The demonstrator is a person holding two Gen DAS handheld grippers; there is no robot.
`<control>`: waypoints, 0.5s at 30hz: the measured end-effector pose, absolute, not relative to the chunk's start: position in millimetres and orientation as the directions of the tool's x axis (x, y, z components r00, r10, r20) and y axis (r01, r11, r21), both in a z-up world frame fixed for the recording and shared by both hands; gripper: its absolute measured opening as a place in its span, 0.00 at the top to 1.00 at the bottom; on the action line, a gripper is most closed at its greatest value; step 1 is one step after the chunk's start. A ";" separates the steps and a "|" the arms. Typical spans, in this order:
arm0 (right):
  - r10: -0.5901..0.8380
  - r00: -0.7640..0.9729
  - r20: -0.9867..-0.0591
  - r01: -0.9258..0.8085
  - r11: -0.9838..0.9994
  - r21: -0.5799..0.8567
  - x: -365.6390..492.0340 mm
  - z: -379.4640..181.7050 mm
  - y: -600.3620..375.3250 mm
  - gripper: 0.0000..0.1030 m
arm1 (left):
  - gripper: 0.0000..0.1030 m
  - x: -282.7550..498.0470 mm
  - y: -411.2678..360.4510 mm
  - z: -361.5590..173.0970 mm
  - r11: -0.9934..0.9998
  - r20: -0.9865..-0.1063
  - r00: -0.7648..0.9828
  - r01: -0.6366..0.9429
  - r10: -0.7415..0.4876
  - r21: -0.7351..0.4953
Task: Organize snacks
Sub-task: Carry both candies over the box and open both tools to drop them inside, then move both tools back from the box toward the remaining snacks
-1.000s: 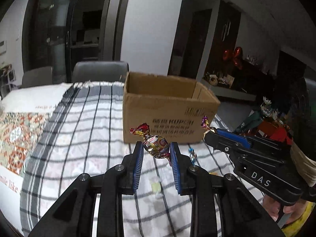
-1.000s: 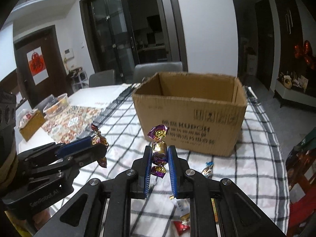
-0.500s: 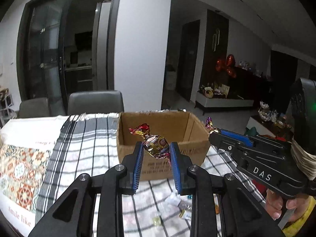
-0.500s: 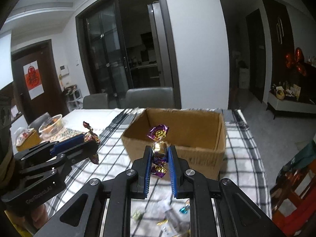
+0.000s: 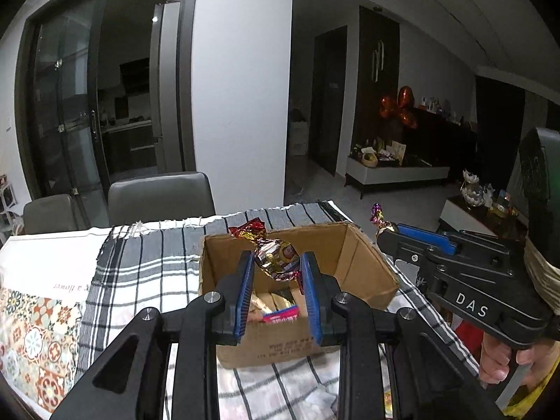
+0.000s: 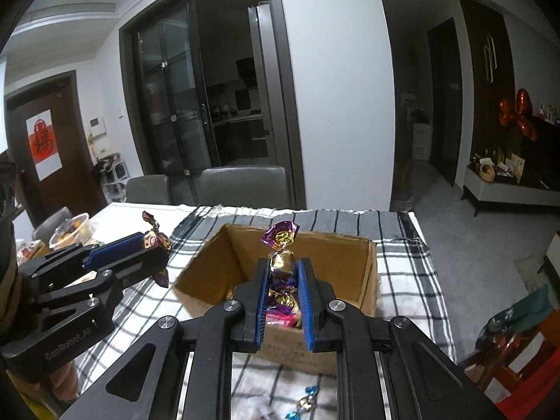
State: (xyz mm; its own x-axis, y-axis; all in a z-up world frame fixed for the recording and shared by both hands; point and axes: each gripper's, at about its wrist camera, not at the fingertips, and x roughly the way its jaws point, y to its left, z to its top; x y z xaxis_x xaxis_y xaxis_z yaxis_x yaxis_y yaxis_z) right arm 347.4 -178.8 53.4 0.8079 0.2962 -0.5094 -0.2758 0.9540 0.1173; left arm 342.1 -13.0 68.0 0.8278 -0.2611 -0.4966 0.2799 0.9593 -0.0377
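An open cardboard box [image 5: 364,262] stands on the checked cloth; it also shows in the right wrist view [image 6: 367,280]. My left gripper [image 5: 276,262] is shut on a red-and-gold foil candy [image 5: 276,257] held over the box opening. My right gripper [image 6: 281,269] is shut on a purple-and-gold foil candy [image 6: 281,245], also above the box. Snack packets [image 5: 280,309] lie inside the box. The right gripper [image 5: 379,232] shows in the left wrist view, and the left gripper [image 6: 155,241] in the right wrist view.
The checked cloth [image 5: 140,273] covers the table, with a patterned mat [image 5: 31,336] at left. Grey chairs [image 5: 161,192] stand behind the table. Loose blue-wrapped candies [image 6: 308,399] lie on the cloth in front of the box. A bowl [image 6: 71,227] sits at far left.
Both grippers have risen and moved forward from in front of the box to above its opening, each still holding its candy. The box interior has come into view.
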 end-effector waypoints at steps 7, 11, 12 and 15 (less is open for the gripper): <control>0.275 0.793 -0.543 -0.256 0.960 0.112 377.4 41.2 -183.1 0.83 | 0.73 379.9 -21.7 58.5 0.955 -0.533 0.806 0.296 -0.260 -0.018; 0.258 0.785 -0.563 -0.232 0.965 0.118 388.5 32.5 -186.6 0.82 | 0.63 392.4 -26.3 53.1 0.954 -0.553 0.792 0.299 -0.257 -0.016; 0.261 0.776 -0.574 -0.232 0.965 0.125 391.3 29.8 -187.7 0.78 | 0.59 393.9 -26.1 52.2 0.954 -0.558 0.789 0.299 -0.258 -0.018; 0.248 0.782 -0.572 -0.222 0.968 0.116 389.9 28.1 -189.0 0.63 | 0.51 390.8 -26.7 50.0 0.954 -0.558 0.790 0.300 -0.252 -0.007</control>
State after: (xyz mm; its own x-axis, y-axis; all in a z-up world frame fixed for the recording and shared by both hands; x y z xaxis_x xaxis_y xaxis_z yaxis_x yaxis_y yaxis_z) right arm 389.9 -189.0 28.1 0.7816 0.2476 -0.5725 -0.2216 0.9682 0.1163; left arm 390.8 -26.7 50.0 0.7904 -0.2524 -0.5582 0.3000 0.9539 -0.0065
